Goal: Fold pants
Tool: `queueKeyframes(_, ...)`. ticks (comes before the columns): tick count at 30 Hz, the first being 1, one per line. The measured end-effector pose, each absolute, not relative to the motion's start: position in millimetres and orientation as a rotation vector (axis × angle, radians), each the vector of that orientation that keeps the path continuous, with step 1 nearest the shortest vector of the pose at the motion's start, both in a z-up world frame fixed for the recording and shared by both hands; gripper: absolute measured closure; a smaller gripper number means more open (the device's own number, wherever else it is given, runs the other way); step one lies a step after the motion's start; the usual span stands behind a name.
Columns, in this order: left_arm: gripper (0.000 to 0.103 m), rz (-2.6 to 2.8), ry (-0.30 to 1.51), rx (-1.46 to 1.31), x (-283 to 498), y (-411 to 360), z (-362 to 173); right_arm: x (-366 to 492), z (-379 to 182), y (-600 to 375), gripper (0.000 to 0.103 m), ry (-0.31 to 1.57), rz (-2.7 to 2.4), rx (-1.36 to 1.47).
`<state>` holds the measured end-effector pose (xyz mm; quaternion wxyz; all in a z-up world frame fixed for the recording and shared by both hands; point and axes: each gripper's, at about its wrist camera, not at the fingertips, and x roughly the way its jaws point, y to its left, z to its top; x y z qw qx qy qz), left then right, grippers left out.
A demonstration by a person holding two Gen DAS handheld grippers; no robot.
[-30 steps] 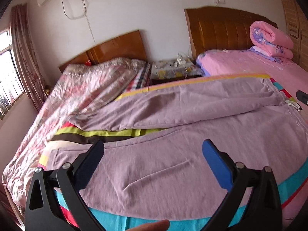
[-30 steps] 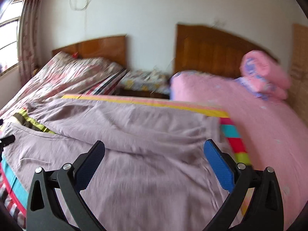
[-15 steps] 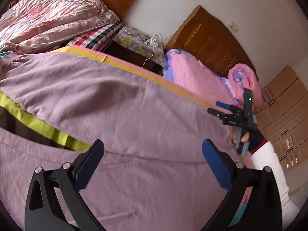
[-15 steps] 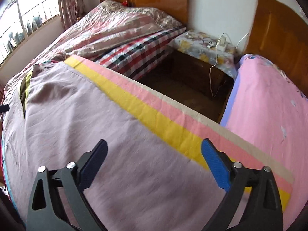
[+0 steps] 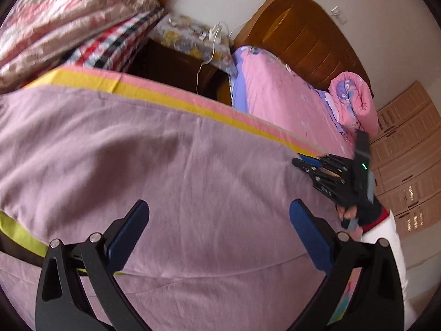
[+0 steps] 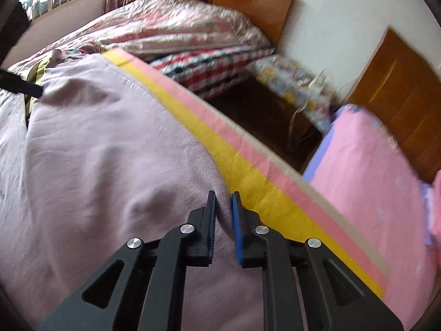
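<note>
So the pants, a pale mauve pair, are spread flat over the striped sheet on the near bed and fill most of what both cameras see. My right hand-held gripper sits at the far edge of the fabric, right beside the yellow stripe of the sheet. Its jaws have just been closing and are now down to a narrow gap with a bit of the pants' edge pinched up between the blue pads. From my left camera you can see that same gripper off to the right at the cloth's edge, with my gloved hand and white sleeve behind it.

My left hand-held gripper has its jaws spread wide, nothing between them, hovering over the middle of the pants, pointed downward at the cloth.

Further off there's the pink bed on the right with a rolled pink quilt, a nightstand in the gap, and the floral bedspread on the far left bed. Picture's a bit motion-blurred.
</note>
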<state>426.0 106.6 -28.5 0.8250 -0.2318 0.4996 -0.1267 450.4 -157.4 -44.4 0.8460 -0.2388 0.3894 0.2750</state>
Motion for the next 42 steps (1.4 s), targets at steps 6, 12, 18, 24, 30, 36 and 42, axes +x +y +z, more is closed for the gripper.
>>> queueKeyframes(6,0.020,-0.255,1.038,-0.619,411.7,114.2,-31.4,305.9,7.1,-157.9,0.090,0.606,0.495,-0.475)
queueKeyframes(12,0.009,-0.331,0.998,-0.680,358.3,101.5,-25.2,200.4,-21.9,-152.6,0.090,0.630,0.392,-0.286)
queueKeyframes(18,0.057,-0.327,1.096,-0.572,339.0,71.6,-60.8,187.4,-52.4,-149.1,0.076,0.718,0.329,-0.152)
queueKeyframes(24,0.075,-0.293,1.067,-0.548,326.2,75.6,-79.2,164.5,-47.9,-185.0,0.041,0.736,0.271,0.091)
queueKeyframes(30,0.075,-0.300,1.031,-0.582,316.5,84.3,-86.1,136.1,-69.6,-271.0,0.042,0.796,0.114,0.492)
queueKeyframes(36,0.074,-0.294,1.026,-0.612,307.8,86.2,-92.9,139.9,-86.5,-330.3,0.045,0.828,-0.052,0.717)
queueKeyframes(42,0.071,-0.284,1.026,-0.615,307.5,87.7,-93.7,159.4,-85.3,-339.2,0.046,0.804,-0.090,0.759)
